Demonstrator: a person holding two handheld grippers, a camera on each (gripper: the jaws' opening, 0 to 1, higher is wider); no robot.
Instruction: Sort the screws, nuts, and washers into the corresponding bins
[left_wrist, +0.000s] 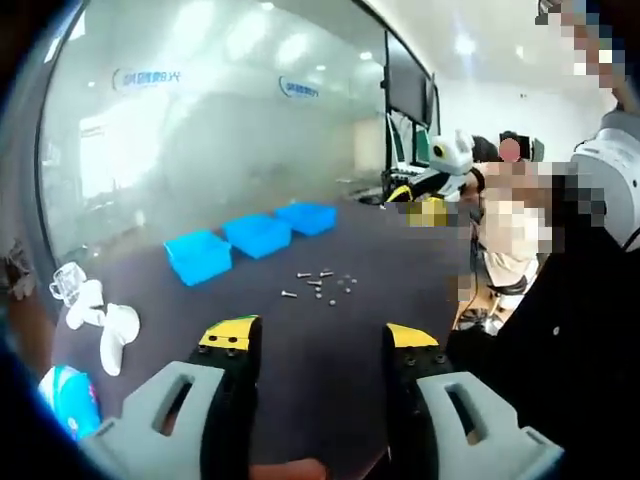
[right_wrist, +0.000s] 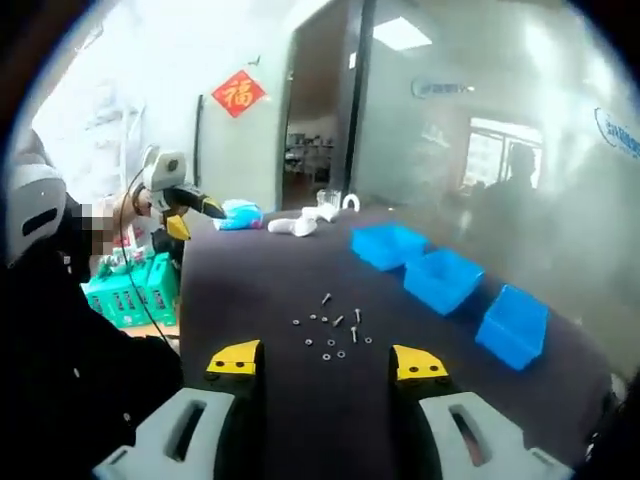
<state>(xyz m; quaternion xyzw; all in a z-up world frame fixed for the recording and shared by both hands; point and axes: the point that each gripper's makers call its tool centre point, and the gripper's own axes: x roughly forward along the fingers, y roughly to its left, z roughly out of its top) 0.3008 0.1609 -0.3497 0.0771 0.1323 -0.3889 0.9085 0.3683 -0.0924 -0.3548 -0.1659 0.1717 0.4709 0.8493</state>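
The left tongs (left_wrist: 318, 345) are seen at the bottom of the left gripper view with jaws spread apart and nothing between them; the right tongs (right_wrist: 330, 361) are held the same way at the bottom of the right gripper view, wide and empty.

Trouble is to be expected mainly from the size of the hardware: such small pieces are easily pinched two at a time, flicked across the smooth table (right_wrist: 250, 280), or dropped into the wrong bin, since the three blue bins (right_wrist: 447, 280) are alike and unmarked as far as can be told.

The bins are lined up in the right half of the right gripper view. The screws, nuts and washers (right_wrist: 335, 333) are scattered loosely just above the right jaws, well apart from the bins; individual kinds can hardly be told apart.
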